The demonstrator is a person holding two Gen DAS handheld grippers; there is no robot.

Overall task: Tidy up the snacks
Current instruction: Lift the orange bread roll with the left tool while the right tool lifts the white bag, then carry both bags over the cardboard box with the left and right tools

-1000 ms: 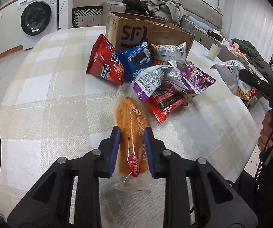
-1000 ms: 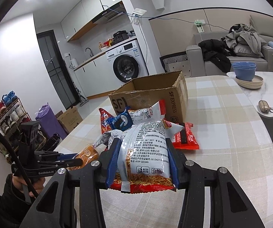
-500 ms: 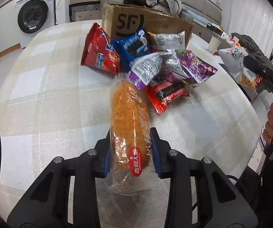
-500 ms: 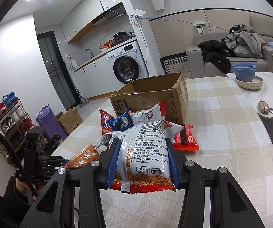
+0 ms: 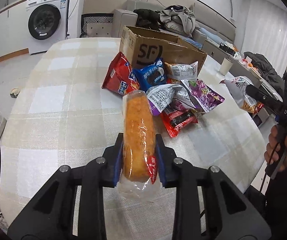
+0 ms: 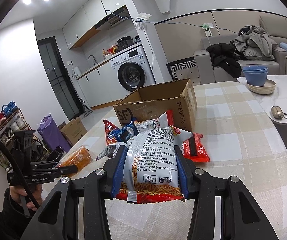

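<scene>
A long orange bread pack (image 5: 138,124) sits between the blue pads of my left gripper (image 5: 139,140), whose jaws are closing and press on it. It is held off the checked tablecloth (image 5: 63,100), far end toward the snack pile (image 5: 163,92). My right gripper (image 6: 149,150) is shut on a white-and-red bag of fried sticks (image 6: 153,160), held above the table. Behind the pile stands an open cardboard box (image 6: 157,108). The right wrist view shows the left gripper (image 6: 63,169) with the bread pack (image 6: 79,158) at lower left.
Red, blue, purple and silver packets lean against the box (image 5: 163,50). A side table at the right carries blue bowls (image 6: 255,76), a small pouch (image 6: 277,112) and a cup (image 5: 225,66). A washing machine (image 5: 43,22) and a sofa with clothes lie beyond the table.
The bread pack has come up off the tablecloth in my left gripper, with its far end now reaching toward the pile. The right gripper and its bag have stayed put.
</scene>
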